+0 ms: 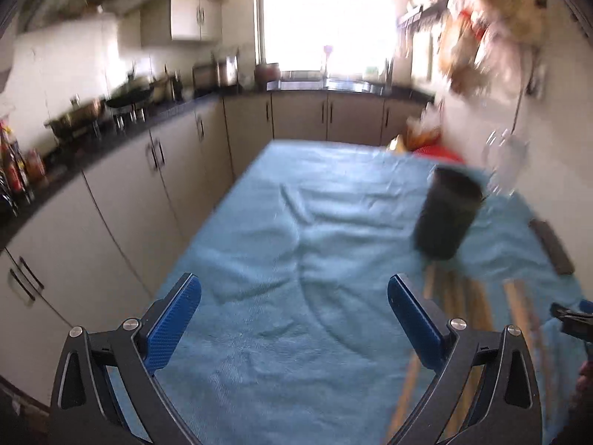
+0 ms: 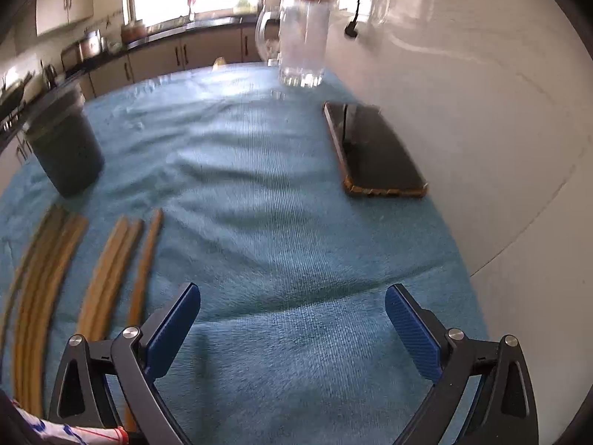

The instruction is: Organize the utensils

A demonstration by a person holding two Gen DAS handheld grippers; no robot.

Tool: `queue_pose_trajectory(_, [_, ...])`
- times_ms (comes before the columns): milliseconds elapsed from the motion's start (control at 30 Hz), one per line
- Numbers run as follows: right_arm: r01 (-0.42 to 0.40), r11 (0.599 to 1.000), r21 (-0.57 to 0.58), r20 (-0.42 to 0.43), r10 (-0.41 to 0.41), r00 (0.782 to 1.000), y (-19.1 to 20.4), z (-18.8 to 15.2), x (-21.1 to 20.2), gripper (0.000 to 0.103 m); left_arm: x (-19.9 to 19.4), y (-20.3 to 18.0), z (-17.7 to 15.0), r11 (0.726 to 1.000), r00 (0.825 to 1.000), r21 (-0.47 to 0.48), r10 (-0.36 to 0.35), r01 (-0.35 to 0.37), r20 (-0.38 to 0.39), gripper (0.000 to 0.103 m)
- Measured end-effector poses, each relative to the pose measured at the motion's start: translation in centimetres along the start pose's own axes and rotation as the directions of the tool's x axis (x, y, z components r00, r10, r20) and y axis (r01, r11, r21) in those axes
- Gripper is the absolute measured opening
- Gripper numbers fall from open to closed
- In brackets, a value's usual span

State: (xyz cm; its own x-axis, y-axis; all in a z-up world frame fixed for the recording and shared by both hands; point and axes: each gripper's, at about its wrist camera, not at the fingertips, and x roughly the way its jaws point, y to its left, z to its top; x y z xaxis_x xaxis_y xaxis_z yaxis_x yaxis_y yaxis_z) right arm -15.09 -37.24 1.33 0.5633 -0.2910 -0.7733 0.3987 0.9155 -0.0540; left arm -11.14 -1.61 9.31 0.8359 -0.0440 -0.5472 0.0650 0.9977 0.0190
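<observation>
Several wooden chopsticks [image 2: 111, 263] lie side by side on the blue towel [image 2: 281, 200], left of my right gripper [image 2: 292, 319], which is open and empty above the cloth. A dark cylindrical holder [image 2: 66, 148] stands upright just beyond the chopsticks. In the left wrist view the same holder [image 1: 446, 215] stands at the right with the chopsticks [image 1: 478, 304] in front of it. My left gripper [image 1: 294, 307] hangs open over the towel [image 1: 296, 244], left of both, holding nothing.
A clear glass mug [image 2: 302, 37] stands at the far end of the table near the white wall [image 2: 463, 92]. A dark phone [image 2: 374, 148] lies flat by the wall. Kitchen cabinets [image 1: 122, 193] and a cluttered counter run along the left.
</observation>
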Motion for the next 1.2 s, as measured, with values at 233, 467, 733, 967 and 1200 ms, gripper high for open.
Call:
queue_pose_trajectory(233, [-0.039, 0.998, 0.056, 0.233, 0.025, 0.972, 0.8, -0.1, -7.8, 0.101, -5.4, -1.7, 0.7, 1.0, 0.992, -0.026, 0.006, -0.002, 0.13, 0.101])
queue_pose_trajectory(467, [-0.069, 0.994, 0.084, 0.41, 0.029, 0.912, 2.8, -1.6, -13.3, 0.102, -7.3, -2.2, 0.2, 1.0, 0.989, -0.005, -0.028, 0.029, 0.143, 0.101])
queue_pose_trajectory(733, [-0.02, 0.997, 0.081, 0.406, -0.015, 0.914, 3.9, -2.3, -14.4, 0.102, -9.1, -3.1, -0.6, 0.999, 0.985, 0.031, -0.038, 0.033, 0.169, 0.101])
queue_pose_trajectory(967, [0.02, 0.997, 0.071, 0.396, -0.047, 0.917, 4.4, -2.5, -14.6, 0.102, -9.0, -3.5, -0.9, 0.997, 0.987, 0.038, -0.067, 0.062, 0.147, 0.101])
queue_pose_trajectory(1200, [0.03, 0.998, 0.06, 0.381, -0.051, 0.923, 4.8, -2.8, -14.6, 0.102, -8.6, -4.1, -1.3, 0.996, 0.989, 0.062, -0.074, 0.066, 0.13, 0.101])
